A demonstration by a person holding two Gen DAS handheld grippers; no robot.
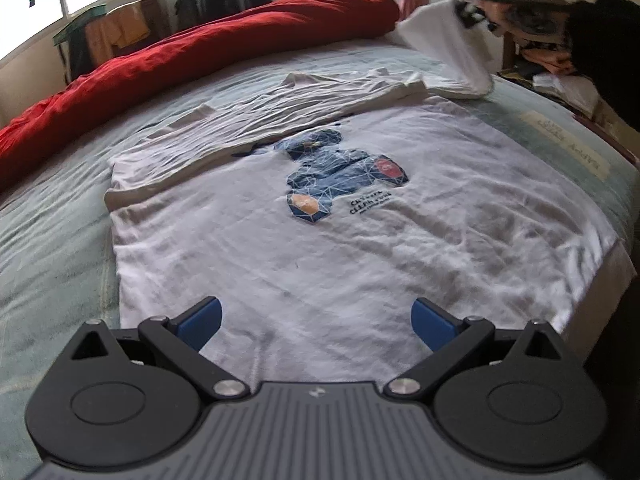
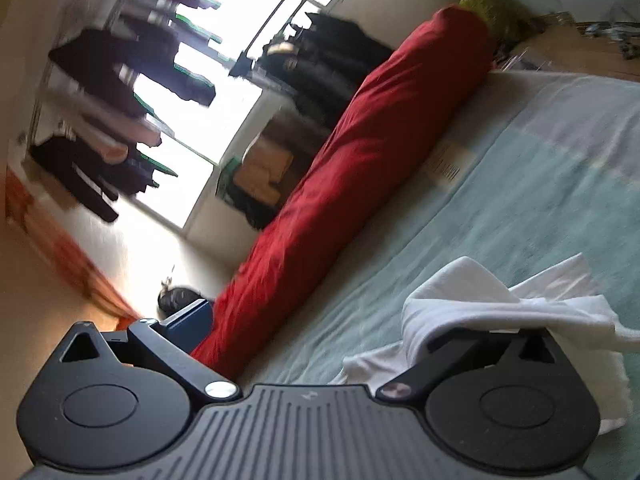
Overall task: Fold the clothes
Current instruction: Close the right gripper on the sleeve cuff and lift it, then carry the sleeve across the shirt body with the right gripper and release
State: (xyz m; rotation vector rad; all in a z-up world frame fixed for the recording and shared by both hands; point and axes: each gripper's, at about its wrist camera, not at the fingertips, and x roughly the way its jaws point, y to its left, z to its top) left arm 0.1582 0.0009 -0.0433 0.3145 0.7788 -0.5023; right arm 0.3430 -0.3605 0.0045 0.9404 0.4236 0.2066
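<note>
Bed [image 1: 48, 240]: white T-shirt [image 1: 320, 272], blue graphic, print illegible.

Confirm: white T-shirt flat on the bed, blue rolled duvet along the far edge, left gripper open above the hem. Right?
Not quite. The rolled duvet is red, not blue, as the left wrist view shows. The rest holds: the white T-shirt lies flat on the bed and the left gripper is open above the hem.

Your white t-shirt [image 1: 328, 248] is spread flat on the bed, print side up, pretty wrinkled. It's got a blue geometric graphic [image 1: 340, 172] with dark lettering in the middle. The far side is already folded in over the body, and one sleeve [image 1: 452, 48] is lifted off the sheet.
</note>
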